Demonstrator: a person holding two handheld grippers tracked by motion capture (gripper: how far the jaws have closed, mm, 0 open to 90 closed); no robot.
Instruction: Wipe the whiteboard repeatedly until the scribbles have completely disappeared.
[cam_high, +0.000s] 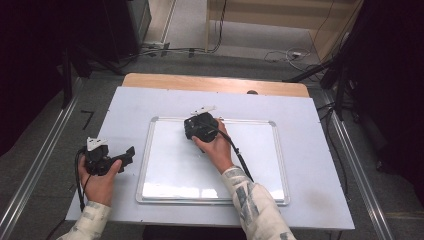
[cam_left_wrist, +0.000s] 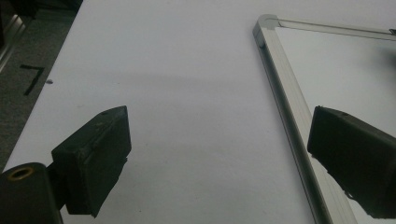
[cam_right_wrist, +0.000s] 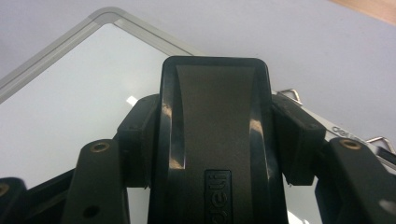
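A white whiteboard (cam_high: 152, 150) with a silver frame lies flat in the middle of the pale table top. My right gripper (cam_high: 199, 126) is over the board's far left area, shut on a black board eraser (cam_right_wrist: 215, 121). Both jaws press on the eraser's sides, and its underside is hidden. My left gripper (cam_high: 127, 155) rests on the table just left of the board, held by a hand. Its jaws stand wide apart with nothing between them, and the board's frame (cam_left_wrist: 289, 107) runs past the right jaw.
A wooden strip (cam_high: 215, 82) shows at the table's far edge. Metal rails (cam_high: 37, 165) run along the floor on both sides. A black tape mark (cam_left_wrist: 31, 78) sits on the floor to the left. Small metal clips (cam_right_wrist: 289, 95) sit by the board's frame.
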